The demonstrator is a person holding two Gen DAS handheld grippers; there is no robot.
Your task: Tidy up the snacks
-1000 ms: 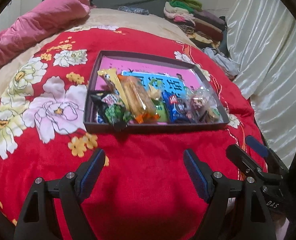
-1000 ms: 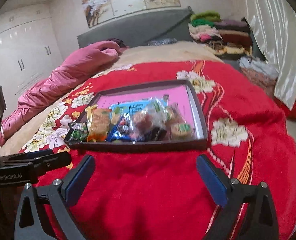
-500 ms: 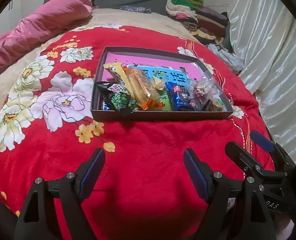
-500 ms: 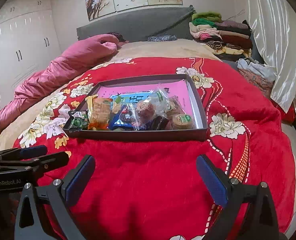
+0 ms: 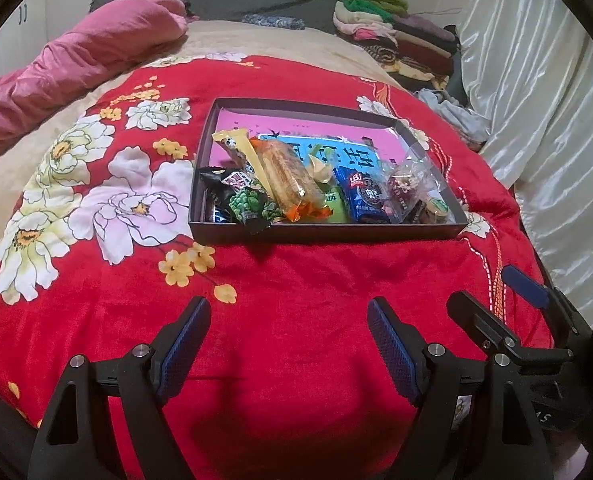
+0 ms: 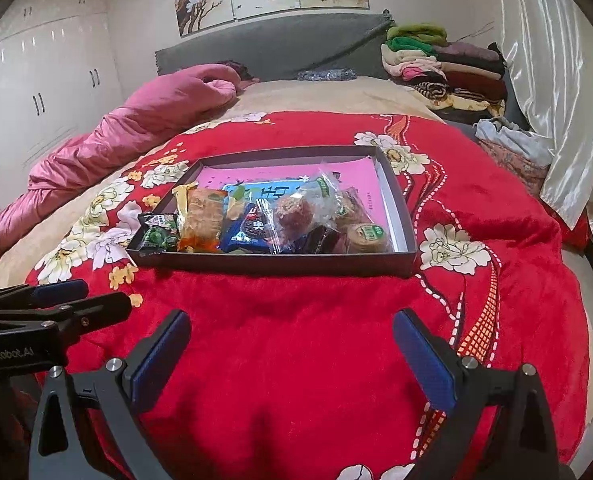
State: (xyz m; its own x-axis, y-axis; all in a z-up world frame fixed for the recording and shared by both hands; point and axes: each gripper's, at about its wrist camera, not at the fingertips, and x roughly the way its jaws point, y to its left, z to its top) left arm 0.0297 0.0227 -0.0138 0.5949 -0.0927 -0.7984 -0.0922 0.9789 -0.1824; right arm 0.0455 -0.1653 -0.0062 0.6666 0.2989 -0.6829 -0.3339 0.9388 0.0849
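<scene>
A dark shallow box (image 5: 324, 233) (image 6: 280, 263) with a pink floor lies on the red flowered blanket, ahead of both grippers. Along its near side sit several snack packets: a green-and-black packet (image 5: 250, 206) (image 6: 158, 234), an orange cracker pack (image 5: 292, 178) (image 6: 202, 218), a blue biscuit packet (image 5: 360, 196) (image 6: 252, 232) and clear-wrapped round cakes (image 5: 406, 188) (image 6: 296, 212). My left gripper (image 5: 288, 340) hovers over bare blanket short of the box, open and empty. My right gripper (image 6: 292, 352) stands open beside it, also empty, and shows at the right in the left wrist view (image 5: 496, 304).
A pink quilt (image 6: 136, 128) lies bunched along the bed's left side. Folded clothes (image 6: 444, 68) are stacked at the far right by the grey headboard (image 6: 272, 48). A pale curtain (image 5: 544, 100) hangs on the right, white wardrobes (image 6: 44, 80) stand on the left.
Both views have tilted up a little, so the box sits slightly farther ahead than a second ago. Neither gripper's fingers have changed their spread.
</scene>
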